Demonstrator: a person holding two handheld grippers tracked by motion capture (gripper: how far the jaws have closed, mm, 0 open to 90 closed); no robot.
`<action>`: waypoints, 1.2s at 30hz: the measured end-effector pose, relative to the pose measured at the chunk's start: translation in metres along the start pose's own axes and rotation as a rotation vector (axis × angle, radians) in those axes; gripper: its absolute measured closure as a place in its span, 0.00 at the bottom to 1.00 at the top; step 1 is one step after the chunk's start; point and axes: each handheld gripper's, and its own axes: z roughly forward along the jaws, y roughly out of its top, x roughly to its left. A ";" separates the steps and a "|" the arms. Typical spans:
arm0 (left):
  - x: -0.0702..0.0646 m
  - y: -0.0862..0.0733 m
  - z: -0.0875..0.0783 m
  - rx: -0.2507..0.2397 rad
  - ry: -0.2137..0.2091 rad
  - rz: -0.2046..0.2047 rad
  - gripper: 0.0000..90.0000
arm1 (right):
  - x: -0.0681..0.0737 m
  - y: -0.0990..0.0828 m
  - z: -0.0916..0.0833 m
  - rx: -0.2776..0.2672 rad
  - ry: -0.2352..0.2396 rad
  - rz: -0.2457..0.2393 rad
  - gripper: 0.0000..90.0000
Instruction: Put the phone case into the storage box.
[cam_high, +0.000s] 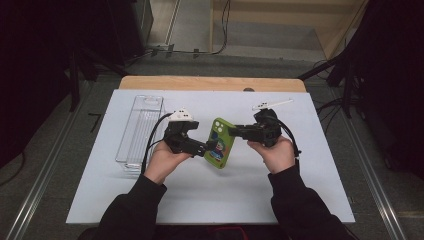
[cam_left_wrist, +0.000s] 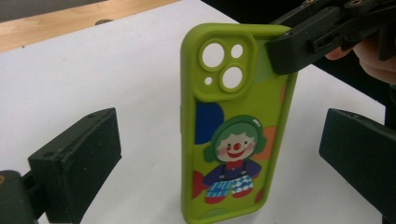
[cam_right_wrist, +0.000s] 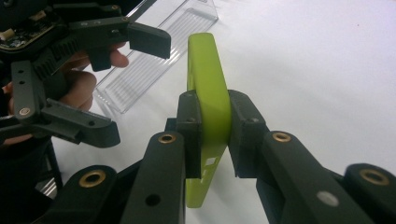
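The right gripper (cam_right_wrist: 208, 133) is clamping its pads on the top edge of the green phone case (cam_right_wrist: 208, 79), holding it upright above the middle of the white surface (cam_high: 300, 190). The left gripper (cam_left_wrist: 224, 158) is standing with its jaws wide apart on either side of the case, touching nothing; the case's clown print is facing it. Farther out, a clear plastic tray (cam_high: 140, 130) is lying along the surface's left edge, behind the left hand (cam_high: 162, 162). The right hand (cam_high: 277, 152) is sitting nearer the right edge.
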 end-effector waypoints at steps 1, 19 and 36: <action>0.000 0.000 0.000 -0.005 0.011 0.005 0.00 | 0.000 0.001 0.001 0.000 -0.002 0.000 0.83; -0.012 -0.004 0.016 0.010 0.062 0.043 0.00 | 0.013 0.005 0.011 0.008 -0.028 -0.014 0.83; -0.020 -0.006 0.028 0.009 0.106 0.041 0.00 | 0.025 0.005 0.014 0.012 -0.016 -0.029 0.83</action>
